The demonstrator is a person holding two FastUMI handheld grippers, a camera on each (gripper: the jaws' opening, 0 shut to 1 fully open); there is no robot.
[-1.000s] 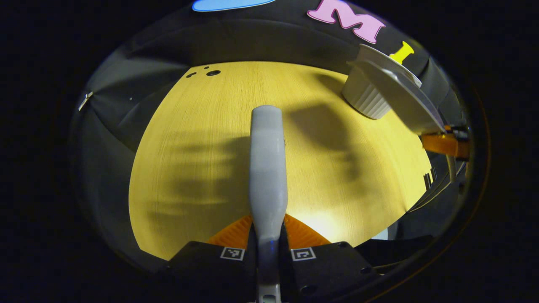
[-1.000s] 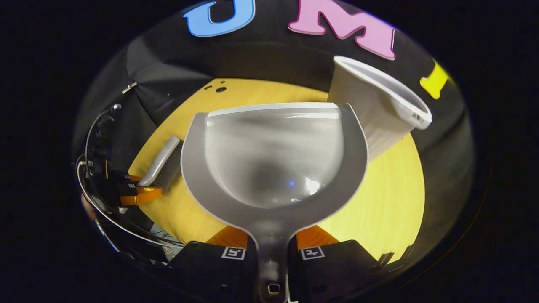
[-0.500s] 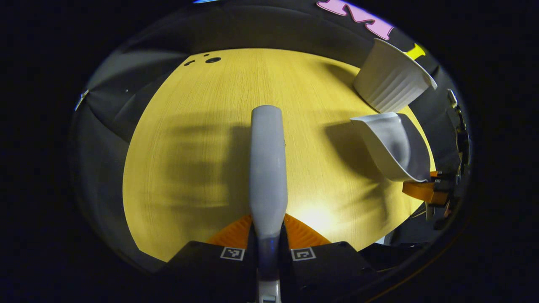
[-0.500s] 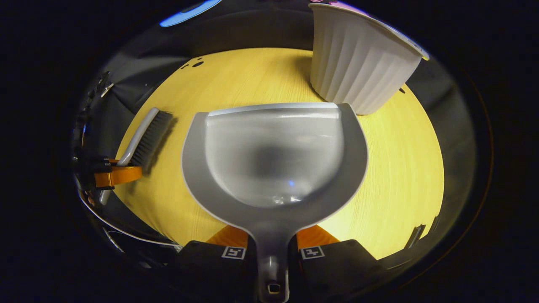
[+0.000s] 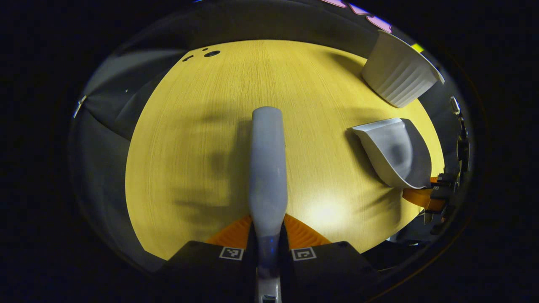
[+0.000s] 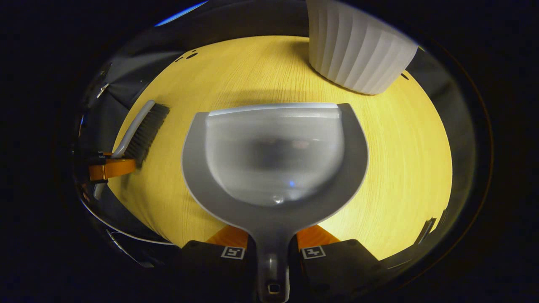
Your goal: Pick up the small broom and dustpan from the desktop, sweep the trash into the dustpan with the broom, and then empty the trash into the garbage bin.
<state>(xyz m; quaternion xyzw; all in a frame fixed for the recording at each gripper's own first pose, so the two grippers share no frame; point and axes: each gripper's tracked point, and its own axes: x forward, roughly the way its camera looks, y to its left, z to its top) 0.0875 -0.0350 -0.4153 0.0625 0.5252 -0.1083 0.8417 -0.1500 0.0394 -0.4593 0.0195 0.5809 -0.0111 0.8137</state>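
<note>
My left gripper (image 5: 268, 229) is shut on the grey broom (image 5: 268, 168), whose back runs straight ahead over the yellow desktop (image 5: 202, 126). My right gripper (image 6: 273, 237) is shut on the handle of the grey dustpan (image 6: 273, 155), which is held low above the desk and looks empty. The white ribbed garbage bin (image 6: 358, 54) stands just beyond the pan's right front corner. In the left gripper view the dustpan (image 5: 396, 151) sits at the right with the bin (image 5: 400, 73) behind it. The right gripper view has the broom (image 6: 141, 130), bristles down, at the left, held by the left gripper (image 6: 111, 167).
Small dark holes (image 5: 212, 53) mark the desk's far left part. The desk's rounded edge drops off to dark cloth on all sides. Cables hang by the right gripper (image 5: 433, 198) at the desk's right edge.
The dustpan has come down from beside the bin's rim toward the desk, level again. The bin now stands upright beyond it. The broom stayed nearly still.
</note>
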